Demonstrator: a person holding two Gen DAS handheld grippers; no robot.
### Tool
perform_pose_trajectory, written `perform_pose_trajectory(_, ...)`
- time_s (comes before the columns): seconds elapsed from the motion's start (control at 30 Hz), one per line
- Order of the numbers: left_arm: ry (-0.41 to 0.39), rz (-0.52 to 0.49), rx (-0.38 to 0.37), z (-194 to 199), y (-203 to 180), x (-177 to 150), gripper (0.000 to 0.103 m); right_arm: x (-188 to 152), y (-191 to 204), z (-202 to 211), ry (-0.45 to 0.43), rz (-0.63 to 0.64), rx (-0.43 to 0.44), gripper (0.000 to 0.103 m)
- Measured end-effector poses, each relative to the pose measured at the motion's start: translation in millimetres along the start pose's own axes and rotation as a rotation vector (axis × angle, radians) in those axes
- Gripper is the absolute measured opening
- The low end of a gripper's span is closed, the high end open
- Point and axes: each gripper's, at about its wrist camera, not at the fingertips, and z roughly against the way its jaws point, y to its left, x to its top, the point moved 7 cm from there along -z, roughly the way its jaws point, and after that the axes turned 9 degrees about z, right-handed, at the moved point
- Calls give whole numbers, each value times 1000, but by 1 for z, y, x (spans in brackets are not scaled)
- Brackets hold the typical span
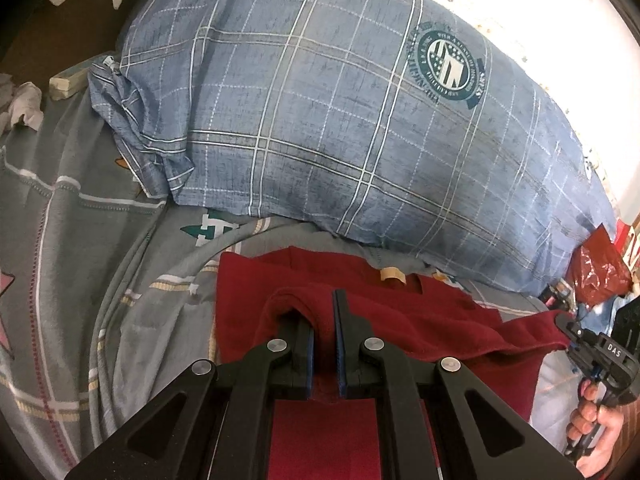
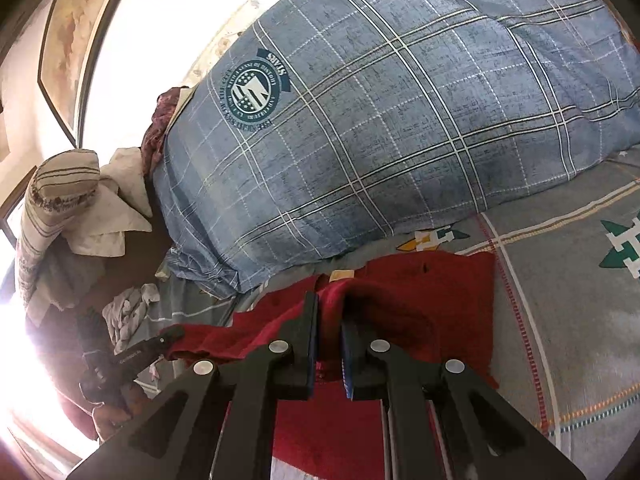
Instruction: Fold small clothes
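- Two grippers are clamped on the same piece: the left gripper [image 1: 325, 312] is pinched shut on a raised fold of the red garment [image 1: 360, 320], and the right gripper [image 2: 330, 320] is pinched on the other end of that lifted edge, so the cloth is stretched between them.
- Under the lifted edge, the rest of the red garment is spread flat on the grey patterned bedsheet [image 1: 80, 264], toward the pillow-side edge of the bed.
- Just past the garment, a big blue plaid pillow [image 1: 320, 120] is sat on the sheet, its near edge close to the cloth's far hem.
- What could go sideways, as a guess: only thin bunches of fabric are pinched, so one could be slipped out if the hands are pulled apart, and the fold would be dropped crooked.
- The carried edge could also be snagged on the pillow if it's swung too far.
- Uneven hands = skewed crease.
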Motion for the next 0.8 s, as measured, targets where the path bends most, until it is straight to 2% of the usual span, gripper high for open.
perform_pose_trajectory(0.3,45,-10,50,-52,-4,11,7,4,-26,-28,49,-26,-37,9)
perform_pose_trajectory(0.57,78,18,60,-98,7,21,7,12,-44,-61,85,-40,-53,9)
perform_pose_trajectory(0.73,109,65,31,-124,16,25,12,15,-63,-92,135,-46,-87,13)
perform_pose_trajectory(0.8,126,76,18,-130,18,27,19,16,-65,-101,154,-10,-106,14)
